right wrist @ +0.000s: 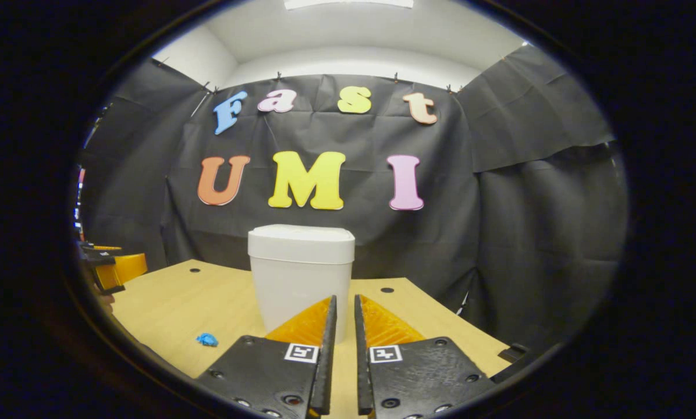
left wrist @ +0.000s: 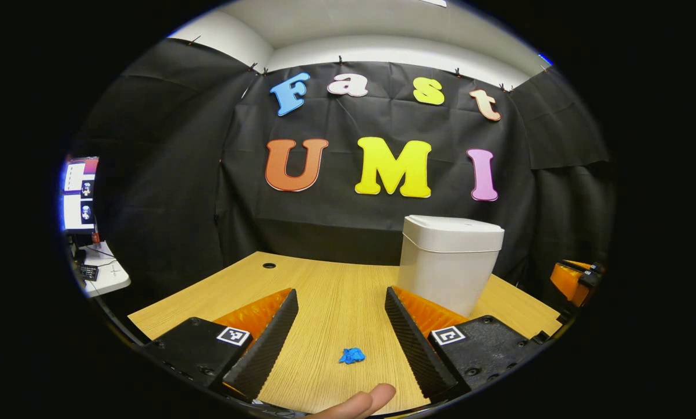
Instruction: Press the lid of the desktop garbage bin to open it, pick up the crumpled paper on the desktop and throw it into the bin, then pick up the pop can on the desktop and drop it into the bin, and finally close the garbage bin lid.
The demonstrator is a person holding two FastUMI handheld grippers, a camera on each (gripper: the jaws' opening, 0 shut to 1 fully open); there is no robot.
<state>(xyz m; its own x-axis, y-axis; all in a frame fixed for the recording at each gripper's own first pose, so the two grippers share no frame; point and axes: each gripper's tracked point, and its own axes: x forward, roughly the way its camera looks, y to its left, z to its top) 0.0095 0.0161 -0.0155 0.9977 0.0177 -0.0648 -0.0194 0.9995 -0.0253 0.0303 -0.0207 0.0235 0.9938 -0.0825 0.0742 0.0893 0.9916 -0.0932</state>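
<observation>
Lying between spread left claw (left wrist: pixel 341 317) fingers: crumpled paper (left wrist: pixel 352 355); right claw (right wrist: pixel 345 331) nearly together, facing closed bin (right wrist: pixel 300 273).

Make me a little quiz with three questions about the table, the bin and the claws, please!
1. Where is the blue crumpled paper in the left gripper view?
A. On top of the bin
B. On the table in front of the left claw's open fingers
C. Inside the bin

2. What colour is the garbage bin?
A. White
B. Red
C. Green

3. How is the bin's lid?
A. Wide open
C. Taken off and lying on the table
B. Closed

Answers: 1 B, the paper lies on the wooden table ahead of the left claw. 2 A, its body and lid look white. 3 B, the lid sits flat on the bin.
</observation>
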